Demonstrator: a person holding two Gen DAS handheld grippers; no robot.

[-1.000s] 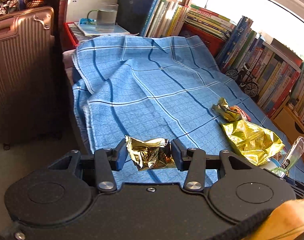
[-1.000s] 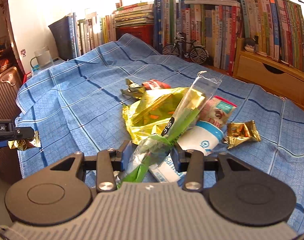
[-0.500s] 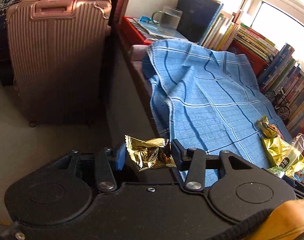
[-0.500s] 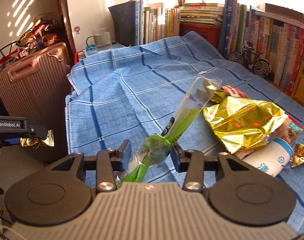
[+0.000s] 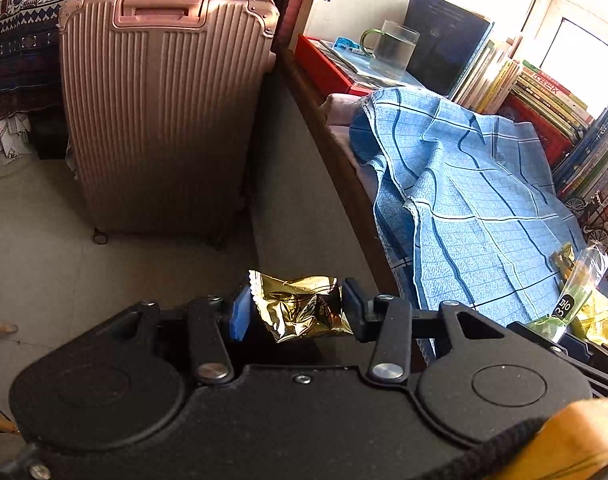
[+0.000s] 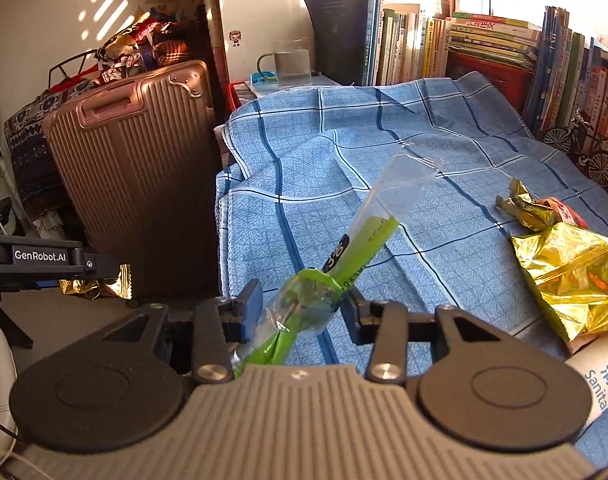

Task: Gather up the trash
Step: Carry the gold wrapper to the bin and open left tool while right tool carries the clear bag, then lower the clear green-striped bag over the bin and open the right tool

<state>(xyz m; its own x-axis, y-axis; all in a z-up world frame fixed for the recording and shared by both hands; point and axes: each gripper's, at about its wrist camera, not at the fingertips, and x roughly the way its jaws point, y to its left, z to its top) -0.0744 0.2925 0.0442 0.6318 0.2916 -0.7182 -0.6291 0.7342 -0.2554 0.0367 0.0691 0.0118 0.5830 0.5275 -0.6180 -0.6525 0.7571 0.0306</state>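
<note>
Right wrist: water-filled glass mug (image 6: 292,62)

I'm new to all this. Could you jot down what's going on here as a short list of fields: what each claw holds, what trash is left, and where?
left gripper: fingers shut on a crumpled gold wrapper, held out past the table edge, over the floor
right gripper: fingers shut on a clear and green plastic wrapper
trash left: large gold bag, small gold wrapper, on the blue checked cloth
nearby: pink suitcase, row of books
</note>
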